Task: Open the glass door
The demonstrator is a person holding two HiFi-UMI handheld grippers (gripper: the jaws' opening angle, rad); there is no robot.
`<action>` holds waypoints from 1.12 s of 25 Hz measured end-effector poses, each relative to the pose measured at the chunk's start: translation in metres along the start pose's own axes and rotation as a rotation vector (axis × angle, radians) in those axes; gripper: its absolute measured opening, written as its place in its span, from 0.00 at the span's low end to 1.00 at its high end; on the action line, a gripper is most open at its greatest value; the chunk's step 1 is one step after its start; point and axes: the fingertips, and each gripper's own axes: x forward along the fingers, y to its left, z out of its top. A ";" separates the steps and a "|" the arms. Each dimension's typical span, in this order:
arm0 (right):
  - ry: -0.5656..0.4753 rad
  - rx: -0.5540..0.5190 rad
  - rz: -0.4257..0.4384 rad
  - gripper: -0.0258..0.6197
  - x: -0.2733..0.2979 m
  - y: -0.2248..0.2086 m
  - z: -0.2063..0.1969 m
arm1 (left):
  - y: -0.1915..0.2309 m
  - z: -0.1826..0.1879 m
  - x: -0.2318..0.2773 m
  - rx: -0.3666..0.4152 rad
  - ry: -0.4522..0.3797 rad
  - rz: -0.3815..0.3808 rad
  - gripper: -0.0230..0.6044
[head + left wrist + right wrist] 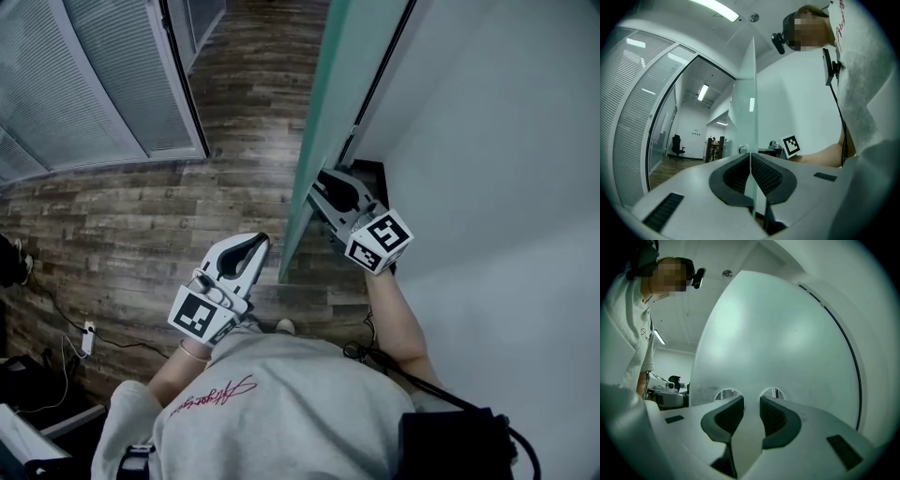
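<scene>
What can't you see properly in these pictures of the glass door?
- Door handle: none shows; in the head view the glass door stands edge-on and the right tool covers part of it.
- Touch: whether that tool touches the door; neither view shows its tips against the glass clearly.
- Room behind: the frosted glass blurs it in the right gripper view.
- White thing on the floor, head view: too small to name.

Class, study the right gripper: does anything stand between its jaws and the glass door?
Nothing visible does. The right gripper faces the frosted pale-green glass door with its jaws apart and empty, and no object lies between them.
</scene>
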 end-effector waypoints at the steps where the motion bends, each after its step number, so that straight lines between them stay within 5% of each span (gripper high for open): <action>1: -0.001 0.001 0.001 0.22 -0.006 0.000 0.000 | -0.005 -0.001 0.002 0.001 -0.001 -0.010 0.08; 18: -0.037 -0.007 0.000 0.22 -0.097 -0.014 0.009 | -0.063 0.005 0.052 -0.034 0.026 -0.381 0.08; 28: -0.033 -0.004 0.011 0.22 -0.146 -0.029 0.012 | -0.075 -0.008 0.058 -0.012 0.066 -0.513 0.07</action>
